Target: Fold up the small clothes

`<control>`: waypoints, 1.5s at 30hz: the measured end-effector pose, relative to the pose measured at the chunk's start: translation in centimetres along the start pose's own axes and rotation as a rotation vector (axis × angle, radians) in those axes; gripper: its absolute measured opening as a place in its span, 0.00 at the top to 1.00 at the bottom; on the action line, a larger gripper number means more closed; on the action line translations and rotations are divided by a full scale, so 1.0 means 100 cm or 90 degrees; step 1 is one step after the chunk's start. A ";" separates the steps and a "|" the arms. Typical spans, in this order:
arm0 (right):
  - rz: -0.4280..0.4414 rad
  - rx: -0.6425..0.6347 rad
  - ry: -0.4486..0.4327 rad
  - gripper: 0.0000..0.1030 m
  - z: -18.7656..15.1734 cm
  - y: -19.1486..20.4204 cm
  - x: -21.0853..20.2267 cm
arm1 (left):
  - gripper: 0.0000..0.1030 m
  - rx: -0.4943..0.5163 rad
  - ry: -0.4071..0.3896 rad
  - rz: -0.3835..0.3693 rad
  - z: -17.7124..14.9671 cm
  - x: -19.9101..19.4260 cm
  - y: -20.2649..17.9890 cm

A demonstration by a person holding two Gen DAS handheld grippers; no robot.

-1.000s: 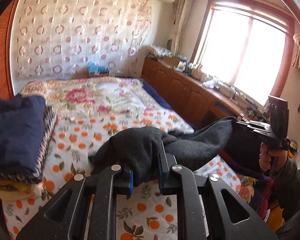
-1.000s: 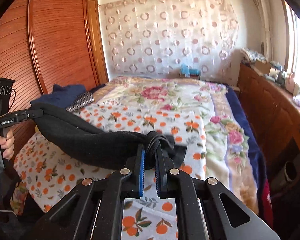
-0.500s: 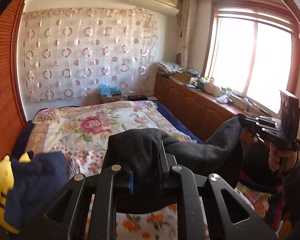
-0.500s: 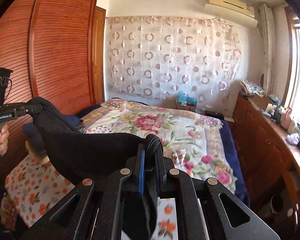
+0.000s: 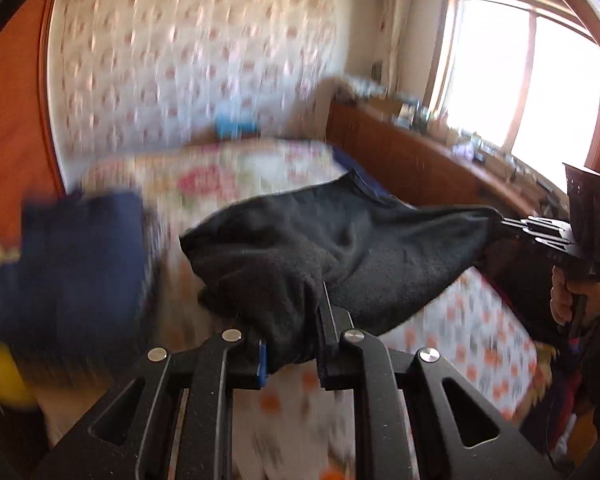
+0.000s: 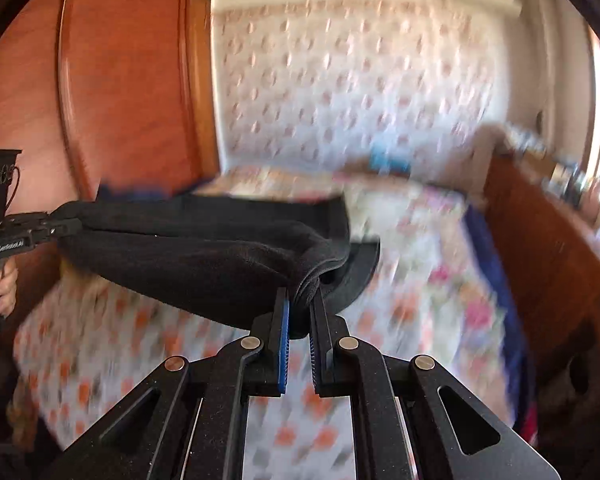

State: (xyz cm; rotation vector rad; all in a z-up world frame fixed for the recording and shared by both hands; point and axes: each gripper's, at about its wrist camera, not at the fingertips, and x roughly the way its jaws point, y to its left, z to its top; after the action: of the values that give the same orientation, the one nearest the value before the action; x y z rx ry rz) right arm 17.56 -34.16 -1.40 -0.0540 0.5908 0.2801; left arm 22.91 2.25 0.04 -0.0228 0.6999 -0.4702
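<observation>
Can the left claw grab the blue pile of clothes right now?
Probably not. The left claw is shut on the dark cloth, which the right claw also holds. The blue pile lies off to the side, so it must let go first.

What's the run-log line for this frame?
phase: garment held up over bed | left gripper: shut on dark garment | right gripper: shut on dark garment | fold: not yet laid
</observation>
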 end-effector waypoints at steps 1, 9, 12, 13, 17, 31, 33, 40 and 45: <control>0.011 0.008 0.024 0.92 -0.019 0.004 0.006 | 0.83 -0.013 0.030 -0.006 -0.024 0.006 0.001; 0.040 0.083 0.065 0.90 -0.085 0.004 0.012 | 0.80 -0.021 0.057 0.007 -0.071 0.003 -0.010; 0.030 0.071 0.066 0.88 -0.094 0.004 0.005 | 0.72 -0.019 0.062 0.021 -0.076 0.000 -0.014; 0.024 0.070 0.067 0.87 -0.093 0.003 0.006 | 0.66 -0.016 0.058 0.031 -0.077 -0.002 -0.016; 0.006 0.080 0.051 0.80 -0.091 0.003 -0.015 | 0.49 -0.012 0.038 0.046 -0.083 -0.012 -0.016; -0.090 0.120 0.092 0.48 -0.108 -0.005 0.017 | 0.23 0.003 -0.003 0.089 -0.088 0.001 -0.043; -0.091 0.128 0.098 0.44 -0.109 -0.003 0.019 | 0.23 0.003 0.007 0.099 -0.090 0.007 -0.045; -0.158 0.099 0.117 0.18 -0.109 0.006 0.021 | 0.23 -0.014 0.015 0.109 -0.099 0.017 -0.049; -0.175 0.128 0.127 0.13 -0.106 0.002 0.019 | 0.23 -0.039 0.006 0.106 -0.105 0.017 -0.046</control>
State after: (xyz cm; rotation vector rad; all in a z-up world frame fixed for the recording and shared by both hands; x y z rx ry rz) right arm 13.29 -34.92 -11.30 0.0321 0.7976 -0.0534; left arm 15.61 -1.19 -8.25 -0.0196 0.7190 -0.2889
